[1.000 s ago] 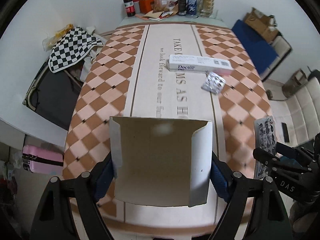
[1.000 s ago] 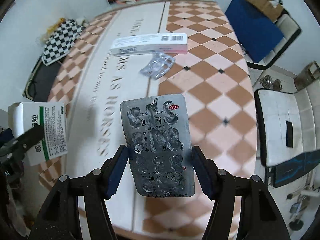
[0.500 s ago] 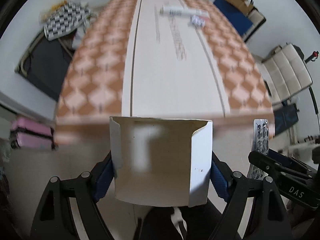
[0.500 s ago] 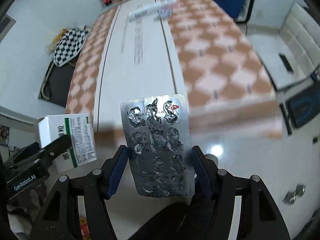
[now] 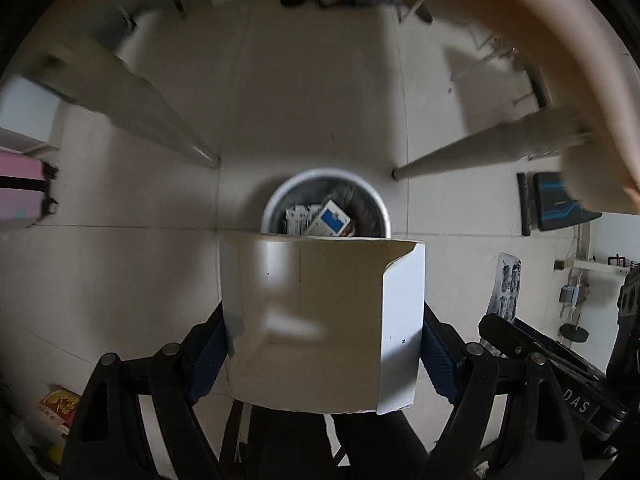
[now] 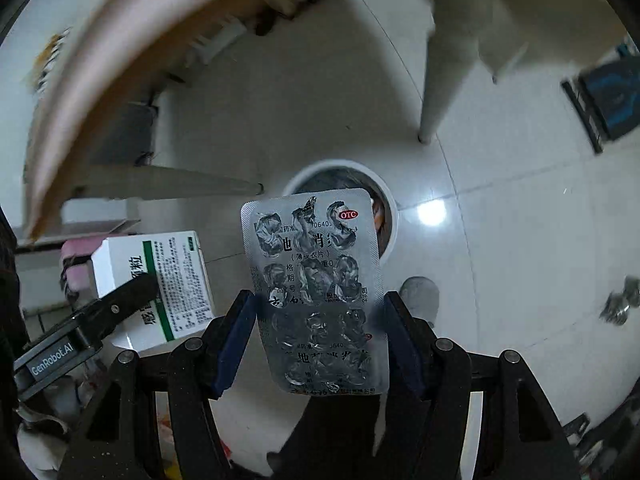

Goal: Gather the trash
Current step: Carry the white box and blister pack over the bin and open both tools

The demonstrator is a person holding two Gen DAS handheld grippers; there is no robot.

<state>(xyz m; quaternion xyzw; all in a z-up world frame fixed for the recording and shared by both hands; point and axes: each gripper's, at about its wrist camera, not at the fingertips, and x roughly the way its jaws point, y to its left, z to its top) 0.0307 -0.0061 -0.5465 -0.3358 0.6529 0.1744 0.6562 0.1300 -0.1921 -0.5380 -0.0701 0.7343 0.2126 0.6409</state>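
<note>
Left tool [image 5: 322, 344]: clamped on an opened white medicine box [image 5: 320, 320], one blue-padded finger [image 5: 206, 354] pressed against each side wall; the box's open end faced away from the camera.
Right tool [image 6: 318, 340]: clamped on a used silver blister pack [image 6: 316, 296], gripped by its two long edges; the foil pockets were burst and a red OTC mark showed near the far right corner.
Medicine box, right wrist view [image 6: 156, 284]: white with a green stripe and printed text, seen to the left of the blister pack in the other tool's black finger [image 6: 108, 308].
Blister pack, left wrist view [image 5: 506, 284]: seen edge-on at the right, well apart from the box.
Trash bin [image 5: 280, 196]: round, pale-rimmed, standing on the tiled floor [image 5: 320, 92] just beyond the far edge of the box; it held a blue-and-white carton [image 5: 330, 220] and other packaging.
Trash bin, right wrist view [image 6: 390, 200]: partly hidden behind the blister pack's far end.
Tabletop [image 5: 560, 32]: only its curved edge showed, blurred, above the scene; two pale table legs [image 5: 480, 148] slanted down to the floor left and right of the bin.
Surroundings: a pink suitcase [image 5: 20, 188] stood at the far left.
</note>
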